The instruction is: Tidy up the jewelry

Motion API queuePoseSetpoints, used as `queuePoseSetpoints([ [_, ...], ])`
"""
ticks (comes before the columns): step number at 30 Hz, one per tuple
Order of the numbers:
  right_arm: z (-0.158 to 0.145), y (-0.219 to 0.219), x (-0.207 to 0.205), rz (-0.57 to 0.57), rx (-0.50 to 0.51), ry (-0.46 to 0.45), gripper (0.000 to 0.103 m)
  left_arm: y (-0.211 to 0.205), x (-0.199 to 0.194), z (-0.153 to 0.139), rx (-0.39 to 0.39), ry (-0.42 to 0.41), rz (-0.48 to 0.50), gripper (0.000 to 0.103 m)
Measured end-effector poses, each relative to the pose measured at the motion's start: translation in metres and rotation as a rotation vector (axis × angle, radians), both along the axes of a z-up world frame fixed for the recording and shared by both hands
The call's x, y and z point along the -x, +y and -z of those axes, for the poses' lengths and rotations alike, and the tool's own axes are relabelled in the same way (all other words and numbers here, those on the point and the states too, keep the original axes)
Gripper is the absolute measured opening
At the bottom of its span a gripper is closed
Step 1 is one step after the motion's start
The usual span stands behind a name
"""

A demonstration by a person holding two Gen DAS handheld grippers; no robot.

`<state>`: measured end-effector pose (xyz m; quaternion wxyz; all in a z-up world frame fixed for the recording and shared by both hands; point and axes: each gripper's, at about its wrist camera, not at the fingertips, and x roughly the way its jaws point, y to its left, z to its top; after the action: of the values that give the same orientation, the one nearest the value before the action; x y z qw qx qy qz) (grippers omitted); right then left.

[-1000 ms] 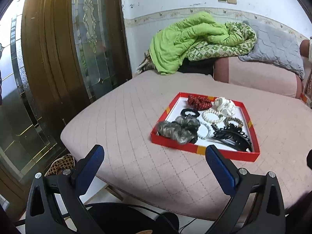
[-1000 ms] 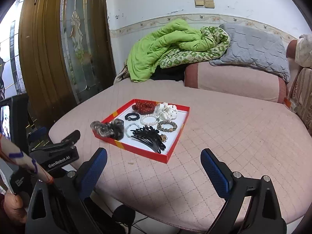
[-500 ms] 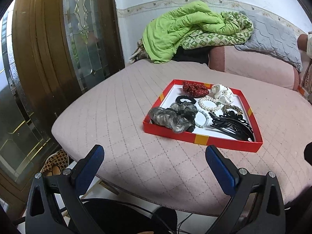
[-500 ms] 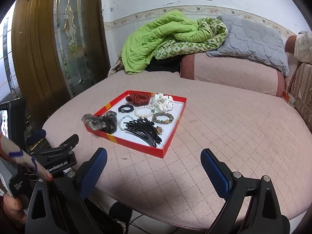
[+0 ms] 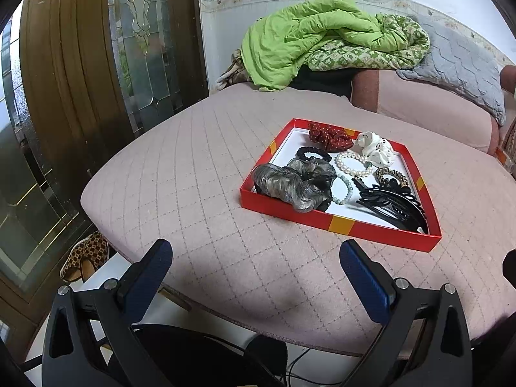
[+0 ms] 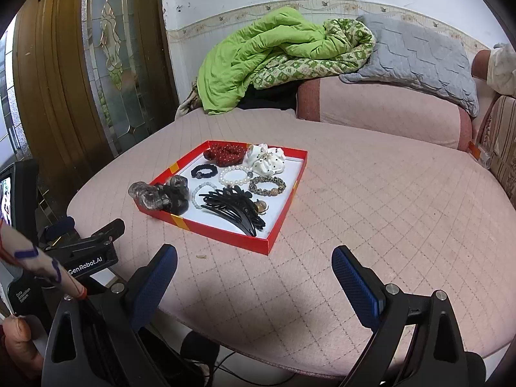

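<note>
A red tray (image 5: 338, 225) (image 6: 222, 237) with a white floor sits on the pink quilted bed. It holds a grey scrunchie (image 5: 290, 183) (image 6: 154, 193) hanging over its near-left rim, a red scrunchie (image 5: 329, 137) (image 6: 225, 154), a white scrunchie (image 5: 375, 151) (image 6: 266, 159), a pearl bracelet (image 5: 353, 164) (image 6: 233, 175), a black hair tie (image 5: 312, 153), a gold-brown bracelet (image 6: 267, 185) and black hair claws (image 5: 393, 204) (image 6: 235, 208). My left gripper (image 5: 254, 261) is open and empty, in front of the tray. My right gripper (image 6: 254, 266) is open and empty, also short of the tray.
A green quilt (image 5: 309, 38) and a grey pillow (image 6: 416, 54) lie on a pink bolster (image 6: 380, 109) at the back. A wooden glass door (image 5: 96, 74) stands at the left. Slippers (image 5: 85, 254) lie on the floor. The left gripper body (image 6: 87, 251) shows in the right wrist view.
Both grippers have moved forward toward the bed and tray, which now look larger and closer. Both stay open and empty.
</note>
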<state>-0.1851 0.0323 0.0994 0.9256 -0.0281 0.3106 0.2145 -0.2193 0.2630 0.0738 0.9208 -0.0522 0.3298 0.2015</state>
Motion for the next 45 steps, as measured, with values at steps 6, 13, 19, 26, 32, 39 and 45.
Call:
queuePoseSetpoints([
  [6, 0.0009, 0.0012, -0.0004, -0.007, 0.002, 0.006, 0.099, 0.0008, -0.0006, 0.0004, 0.000, 0.001, 0.001, 0.103],
  [13, 0.0019, 0.0027, -0.0004, -0.005, 0.001, 0.014, 0.099, 0.0008, -0.0002, 0.0010, -0.007, 0.002, 0.004, 0.103],
  [19, 0.0027, 0.0025, -0.0009, -0.007, 0.002, 0.018, 0.099, 0.0003, -0.0001, 0.0012, -0.007, 0.002, 0.003, 0.103],
  [26, 0.0042, 0.0036, -0.0015, -0.007, 0.001, 0.022, 0.099, 0.0013, -0.0014, 0.0027, -0.008, 0.007, 0.000, 0.103],
  [32, 0.0047, 0.0037, -0.0014, -0.003, 0.001, 0.025, 0.099, 0.0021, -0.0007, 0.0036, -0.013, 0.008, -0.004, 0.103],
  [39, 0.0053, 0.0023, -0.0010, -0.001, -0.002, 0.028, 0.099, 0.0029, -0.0003, 0.0035, -0.017, 0.008, -0.006, 0.103],
  [45, 0.0052, 0.0015, -0.0003, 0.004, -0.005, 0.029, 0.099, 0.0036, 0.0004, 0.0039, -0.019, 0.007, -0.006, 0.103],
])
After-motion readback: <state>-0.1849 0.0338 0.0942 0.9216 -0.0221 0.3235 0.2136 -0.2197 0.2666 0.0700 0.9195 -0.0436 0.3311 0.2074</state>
